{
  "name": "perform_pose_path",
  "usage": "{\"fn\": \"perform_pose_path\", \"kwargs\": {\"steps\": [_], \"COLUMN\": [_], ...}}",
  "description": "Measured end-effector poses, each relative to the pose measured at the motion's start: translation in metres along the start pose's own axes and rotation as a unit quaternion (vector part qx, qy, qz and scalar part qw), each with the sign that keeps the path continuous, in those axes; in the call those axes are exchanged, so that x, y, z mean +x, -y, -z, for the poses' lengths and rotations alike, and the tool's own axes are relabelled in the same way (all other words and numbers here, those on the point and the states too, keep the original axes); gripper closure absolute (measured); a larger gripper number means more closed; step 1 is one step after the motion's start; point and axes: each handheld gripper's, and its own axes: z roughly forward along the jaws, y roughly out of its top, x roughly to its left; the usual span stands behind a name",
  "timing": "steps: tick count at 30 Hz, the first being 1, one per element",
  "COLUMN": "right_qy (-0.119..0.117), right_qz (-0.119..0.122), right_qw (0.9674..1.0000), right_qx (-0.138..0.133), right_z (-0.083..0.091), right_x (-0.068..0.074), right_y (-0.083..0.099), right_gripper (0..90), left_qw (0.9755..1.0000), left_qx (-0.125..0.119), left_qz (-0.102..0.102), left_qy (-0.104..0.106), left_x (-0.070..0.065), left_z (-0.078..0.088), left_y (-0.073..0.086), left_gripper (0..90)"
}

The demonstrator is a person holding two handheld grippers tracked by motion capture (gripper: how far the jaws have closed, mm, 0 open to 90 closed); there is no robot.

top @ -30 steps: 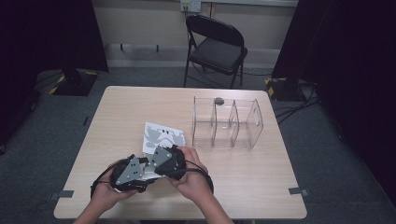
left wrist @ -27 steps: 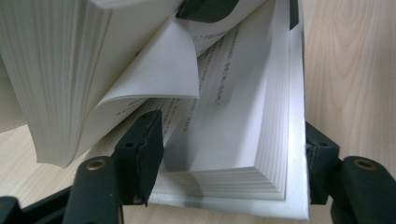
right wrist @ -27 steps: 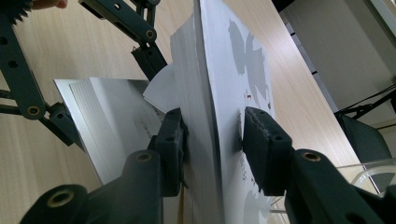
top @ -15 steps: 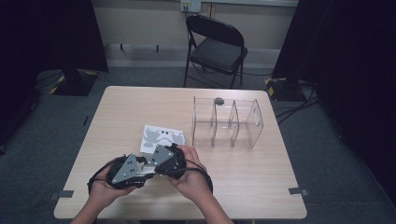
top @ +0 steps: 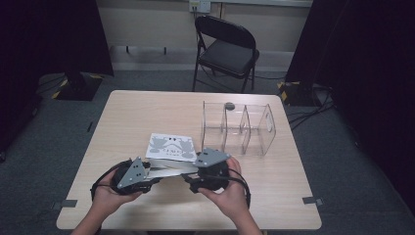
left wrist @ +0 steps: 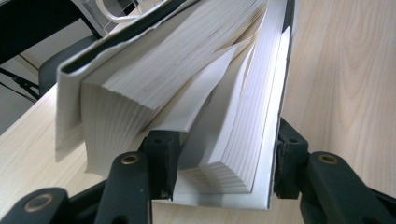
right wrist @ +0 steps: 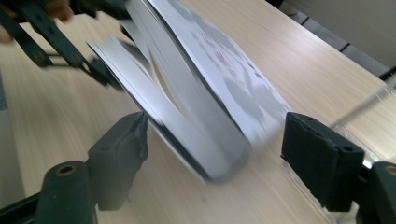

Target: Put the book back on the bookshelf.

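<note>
You hold a book (top: 169, 156) between your two grippers at the near side of the table (top: 147, 112), on the near-left side of the clear acrylic organizer (top: 240, 128) and apart from it. Your left gripper (left wrist: 219, 163) grips part of the book: one jaw is slipped in among the fanned pages, the other presses on the outside of the cover, so a thick wedge of pages and that cover are pinched between them. The remaining pages splay open above. Your right gripper (right wrist: 212, 154) stands wide, its jaws either side of the book's spine end without touching it; the book is blurred in the right gripper view. The white cover with grey figures (right wrist: 233, 70) faces up and tilts toward the organizer. From above, your left hand (top: 115, 188) and right hand (top: 227, 191) sit close together at the table's near edge, each gripper topped by its grey plate. A small dark round object (top: 229, 105) rests at the organizer's far side. Beyond the organizer, off the table, stands a black folding chair (top: 227, 49).
</note>
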Motion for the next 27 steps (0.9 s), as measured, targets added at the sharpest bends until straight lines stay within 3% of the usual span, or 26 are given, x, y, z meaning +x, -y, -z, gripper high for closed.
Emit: {"fn": "perform_pose_path", "kwargs": {"steps": [6,15,22,27], "right_qy": [-0.001,0.005,0.013,0.018], "right_qz": [-0.032,-0.092,-0.09,-0.094], "right_qw": [0.9993,0.9937,0.991,0.9917], "right_qx": [0.018,0.064,0.098,0.086], "right_z": [0.003,-0.026,-0.041,-0.043], "right_x": [-0.011,-0.013,-0.011,-0.01], "right_y": [0.043,0.103,0.12,0.123], "right_gripper": [15.4,14.6,14.8,13.9], "left_qw": [0.9999,0.9995,0.999,0.9984], "left_qx": [0.011,0.027,0.034,0.044], "left_qz": [0.003,0.013,0.023,0.029], "left_qy": [0.003,0.011,0.017,0.022], "left_x": [0.001,0.002,0.007,0.009], "left_z": [0.003,0.009,0.014,0.017], "left_y": [-0.005,-0.013,-0.019,-0.023], "left_gripper": [52.9,53.9,54.7,55.4]}}
